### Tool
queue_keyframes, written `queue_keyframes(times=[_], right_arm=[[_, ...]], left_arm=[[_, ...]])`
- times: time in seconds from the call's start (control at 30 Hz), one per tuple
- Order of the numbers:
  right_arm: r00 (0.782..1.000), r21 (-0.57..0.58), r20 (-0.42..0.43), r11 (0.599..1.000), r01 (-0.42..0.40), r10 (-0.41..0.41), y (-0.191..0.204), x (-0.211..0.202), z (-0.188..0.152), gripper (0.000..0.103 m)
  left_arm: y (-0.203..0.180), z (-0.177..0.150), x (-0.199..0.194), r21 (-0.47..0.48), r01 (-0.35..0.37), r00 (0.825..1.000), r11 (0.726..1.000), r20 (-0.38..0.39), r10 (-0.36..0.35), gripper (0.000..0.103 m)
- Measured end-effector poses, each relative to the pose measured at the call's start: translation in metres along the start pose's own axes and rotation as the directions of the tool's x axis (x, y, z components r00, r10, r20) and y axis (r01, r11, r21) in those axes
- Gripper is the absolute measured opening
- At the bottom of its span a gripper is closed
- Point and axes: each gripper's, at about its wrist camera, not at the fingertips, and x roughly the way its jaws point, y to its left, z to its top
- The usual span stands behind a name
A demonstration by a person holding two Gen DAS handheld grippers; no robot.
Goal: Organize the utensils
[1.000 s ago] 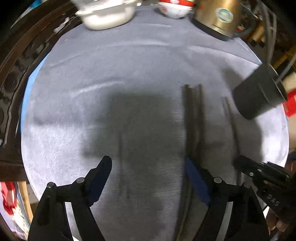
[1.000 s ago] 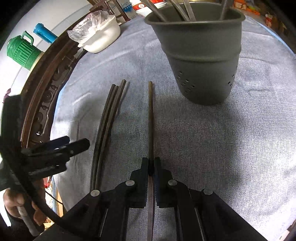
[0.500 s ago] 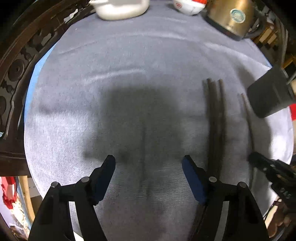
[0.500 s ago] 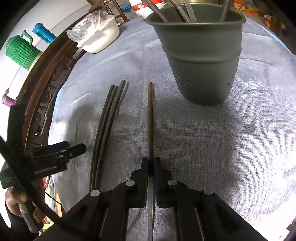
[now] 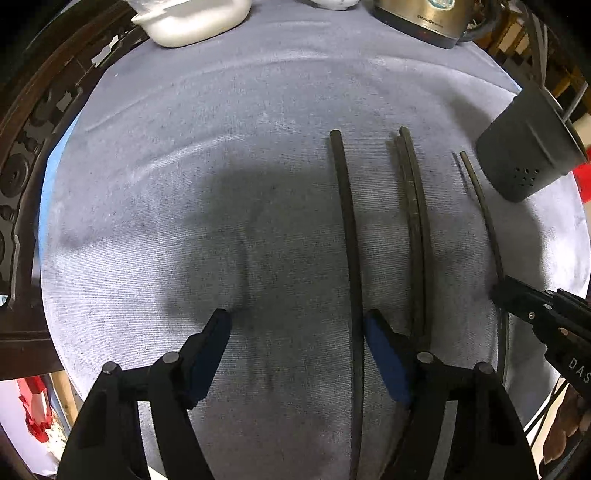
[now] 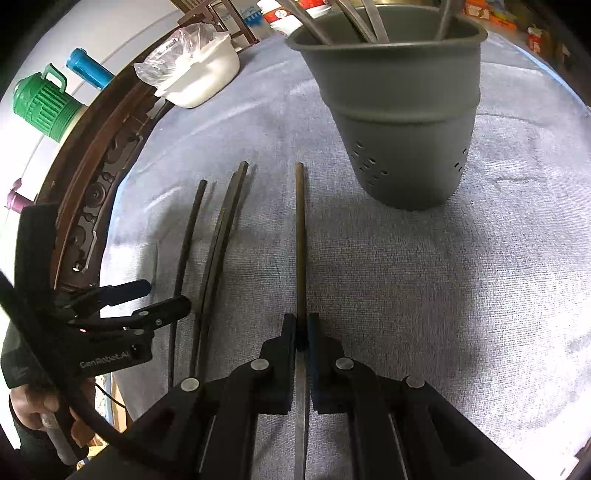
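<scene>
Dark chopsticks lie on the grey cloth (image 5: 184, 184). My left gripper (image 5: 295, 325) points down over it, and its jaws are closing. One chopstick (image 5: 347, 221) runs between them, close to the right finger (image 5: 380, 339), and neither pad presses on it. A pair of chopsticks (image 5: 413, 221) lies just right of that finger. My right gripper (image 6: 302, 325) is shut on a single chopstick (image 6: 301, 240) that points toward the grey utensil holder (image 6: 399, 110), which has several utensils in it. In the right wrist view the left gripper (image 6: 159, 297) is at the left.
A white bowl (image 5: 199, 18) under plastic wrap and a metal kettle (image 5: 424, 18) stand at the far edge. The carved wooden table rim (image 5: 22, 166) curves along the left. A green jug (image 6: 40, 99) stands beyond it. A hand (image 6: 33, 406) holds the left gripper's handle.
One chopstick has come away from the bundle of three and now lies apart, between the left jaws. The left jaws have narrowed. The right gripper has not moved.
</scene>
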Motion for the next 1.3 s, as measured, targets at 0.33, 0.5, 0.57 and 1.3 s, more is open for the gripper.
queue_keyframes(times=[0.33,0.5,0.57,1.3], right_arm=[[0.999,0.001,-0.054,1.000,0.000,0.000,0.000,0.003,0.009,0.009],[0.992,-0.073,-0.112,0.996,0.046,-0.054,0.011,0.006,0.009,0.008],[0.986,-0.114,-0.141,0.990,0.077,-0.093,0.017,0.006,0.007,0.008],[0.903,-0.310,-0.277,0.920,0.240,-0.329,0.063,0.031,0.052,0.008]], left_arm=[[0.024,0.048,0.003,0.031,0.011,0.999,0.999,-0.039,-0.010,0.040],[0.021,0.017,-0.008,0.029,0.050,0.997,0.998,-0.064,-0.048,0.010],[0.029,0.010,-0.008,0.007,0.063,0.996,0.998,-0.070,-0.062,0.010],[0.058,0.039,0.019,0.029,0.158,0.976,0.987,-0.156,-0.151,0.007]])
